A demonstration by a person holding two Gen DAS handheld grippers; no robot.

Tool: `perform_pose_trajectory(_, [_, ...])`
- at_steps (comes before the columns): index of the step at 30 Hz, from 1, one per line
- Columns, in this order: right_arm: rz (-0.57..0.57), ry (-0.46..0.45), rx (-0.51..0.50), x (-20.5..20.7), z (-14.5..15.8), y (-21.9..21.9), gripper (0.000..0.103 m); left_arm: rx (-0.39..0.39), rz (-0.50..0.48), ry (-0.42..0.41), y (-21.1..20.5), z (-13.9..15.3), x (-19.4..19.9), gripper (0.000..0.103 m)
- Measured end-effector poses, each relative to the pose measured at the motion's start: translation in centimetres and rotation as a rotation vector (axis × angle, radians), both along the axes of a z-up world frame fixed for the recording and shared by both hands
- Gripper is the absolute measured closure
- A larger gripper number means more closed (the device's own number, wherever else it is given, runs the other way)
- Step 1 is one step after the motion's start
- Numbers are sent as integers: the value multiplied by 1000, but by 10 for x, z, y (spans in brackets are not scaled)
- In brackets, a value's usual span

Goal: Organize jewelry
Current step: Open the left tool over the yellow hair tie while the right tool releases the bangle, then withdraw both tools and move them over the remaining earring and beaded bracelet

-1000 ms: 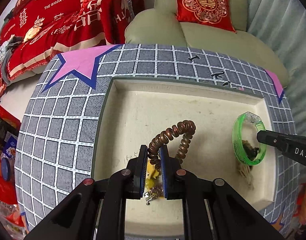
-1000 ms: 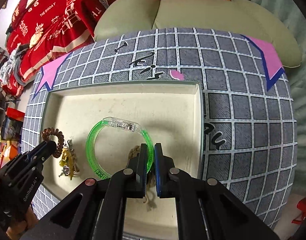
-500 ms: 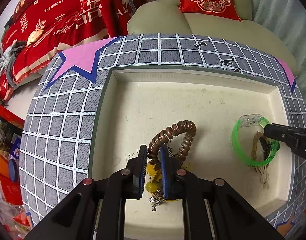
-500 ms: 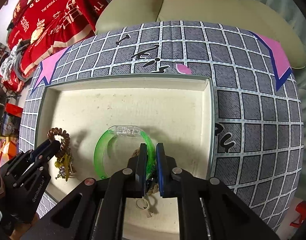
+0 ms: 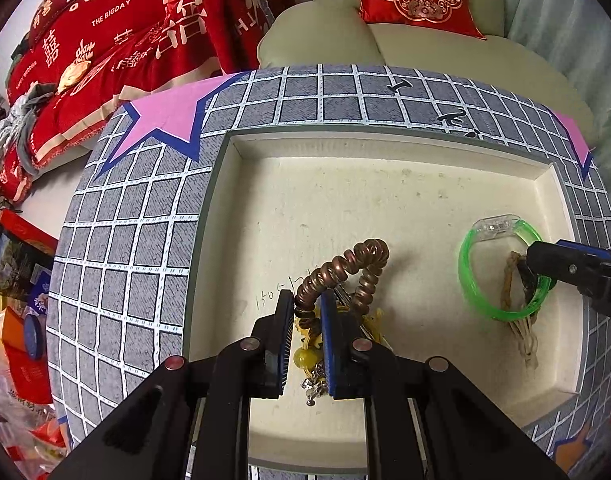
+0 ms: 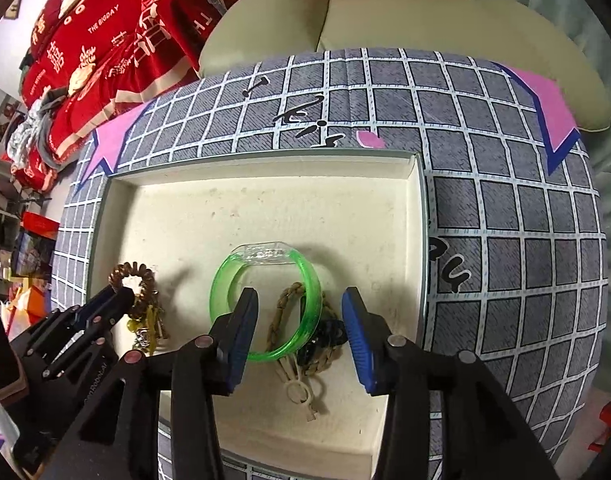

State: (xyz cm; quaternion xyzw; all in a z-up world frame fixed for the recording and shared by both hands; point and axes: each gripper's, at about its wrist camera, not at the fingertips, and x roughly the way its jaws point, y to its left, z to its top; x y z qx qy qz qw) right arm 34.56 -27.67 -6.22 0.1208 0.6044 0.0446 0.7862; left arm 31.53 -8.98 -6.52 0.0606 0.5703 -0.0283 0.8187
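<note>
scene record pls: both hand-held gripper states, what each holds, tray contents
left hand-held gripper: shut on copper spiral bracelet
right hand-held gripper: open, holds nothing, jaws either side of green bangle
tray: cream, shallow, on grid-pattern cloth
tray left side: copper spiral bracelet, yellow bead piece under it
tray right side: green bangle lying over braided cord bracelet; dark braided piece beside it

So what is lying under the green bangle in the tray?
Under the green bangle lie a tan braided cord and a dark braided piece. How the cords join beneath its rim is covered.
</note>
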Motion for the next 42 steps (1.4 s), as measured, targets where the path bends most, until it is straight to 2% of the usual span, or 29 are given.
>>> perform_pose_trajectory(4, [-8,-10,10,-5,6,-2,49,-3,-4,-5,-2,5,-4,79])
perform_pose_trajectory(5, [-9,-11,11,-7,7,-2,48,-4,-3,-4,-1,5,-3,63])
perform_pose_trajectory(6, [-12,-12,13,-8,8,-2,46,-4,3,-6,0,7,-4,19])
perform_pose_trajectory(7, [-14,-13,13,-9,9,-3,45,-1,18,-24,1,10,-6,2])
perform_pose_trajectory(8, [-17,-14,15,-10,10,-4,45,2,32,-68,3,17,-9,0])
perform_pose_trajectory(14, [-44,-24,56,-18,18,-8,45,1,18,-80,4,28,-16,0])
perform_pose_trajectory(15, [-50,-30,72,-21,20,-9,37,1,17,-83,4,29,-17,0])
perform_pose_trajectory(16, [-54,-39,84,-23,22,-9,20,-1,13,-85,4,31,-20,0])
perform_pose_trajectory(17, [-58,-51,96,-25,25,-9,16,0,7,-87,5,34,-24,0])
perform_pose_trajectory(25, [-98,-84,156,-58,36,-12,15,-18,-2,-94,19,46,-57,0])
perform_pose_trajectory(30, [-95,-56,173,-84,40,-9,15,-32,-2,-81,32,50,-89,0])
perform_pose_trajectory(42, [-43,-29,139,-158,45,17,15,-23,-13,-11,51,36,-158,0])
